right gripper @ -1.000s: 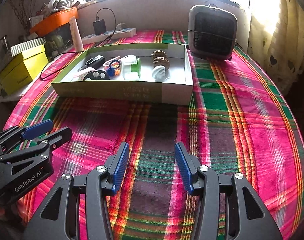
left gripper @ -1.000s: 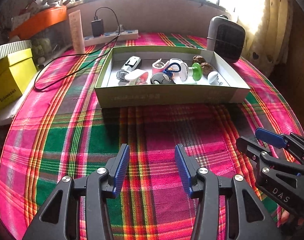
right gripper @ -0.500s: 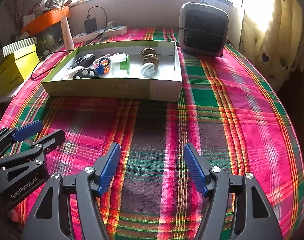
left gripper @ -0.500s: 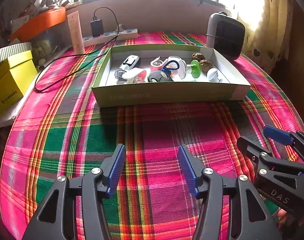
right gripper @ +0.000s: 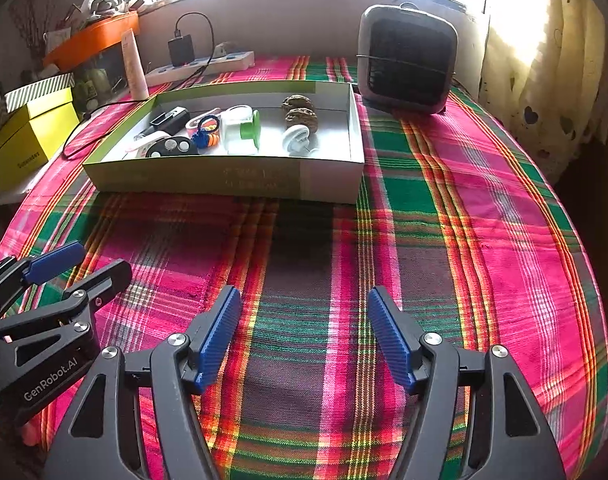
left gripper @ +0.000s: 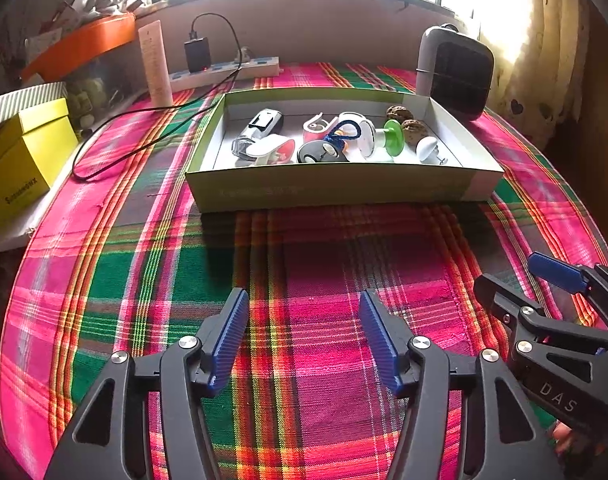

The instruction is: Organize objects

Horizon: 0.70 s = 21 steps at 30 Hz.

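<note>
Small objects sit bunched in the shallow tray (left gripper: 336, 188), upper centre of the left wrist view.
- Tray long axis runs left to right across the frame; long wall faces me.
- Black key fob (left gripper: 322, 152), white knob (left gripper: 428, 146), 2 walnuts (left gripper: 408, 120), green-capped spool (left gripper: 394, 138): I judge all light and hard. Knob and fob look smooth, likely slippery; I'd pinch the knob by its head, the fob across its narrow width.
- Left gripper (left gripper: 301, 340) at lower centre over the plaid cloth (left gripper: 143, 272), jaws opening, nothing between them.

Right wrist view:
- Tray (right gripper: 223, 180) in the upper left, long axis running left to right and slightly tilted.
- Fob (right gripper: 171, 146) lies lengthwise along that axis, near the front wall.
- Walnuts (right gripper: 299, 112) look rough, easy to grip but round, may roll.
- Right gripper (right gripper: 304, 338) at lower centre, spread wide, empty.
- Fan heater (right gripper: 408, 68) behind the tray's right end.
</note>
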Available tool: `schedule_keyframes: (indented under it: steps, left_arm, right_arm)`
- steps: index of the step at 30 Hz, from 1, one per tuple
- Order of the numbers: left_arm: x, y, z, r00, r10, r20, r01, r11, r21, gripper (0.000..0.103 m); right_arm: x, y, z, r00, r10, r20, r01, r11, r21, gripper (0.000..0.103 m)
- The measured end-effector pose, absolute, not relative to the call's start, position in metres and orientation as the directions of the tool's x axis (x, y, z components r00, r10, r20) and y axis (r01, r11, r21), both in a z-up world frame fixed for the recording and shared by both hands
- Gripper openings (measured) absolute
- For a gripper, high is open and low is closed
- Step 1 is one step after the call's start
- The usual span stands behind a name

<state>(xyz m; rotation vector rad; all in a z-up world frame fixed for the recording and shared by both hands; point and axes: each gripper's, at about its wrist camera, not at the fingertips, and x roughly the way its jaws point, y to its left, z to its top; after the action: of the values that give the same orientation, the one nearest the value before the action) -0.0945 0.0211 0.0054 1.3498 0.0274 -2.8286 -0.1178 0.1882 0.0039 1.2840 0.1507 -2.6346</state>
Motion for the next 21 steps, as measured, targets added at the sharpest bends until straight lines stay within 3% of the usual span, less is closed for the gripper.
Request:
schedule_keyframes:
  steps: [21]
  left_arm:
    - [-0.0941, 0.0209, 0.0054, -0.629, -0.002, -0.778, 0.017, -1.0, -0.011, 0.059]
  right_arm:
    - [-0.1174, 0.1881, 0.004, -0.6, -0.14, -0.788, 0.228, -0.974, -0.001, 0.067]
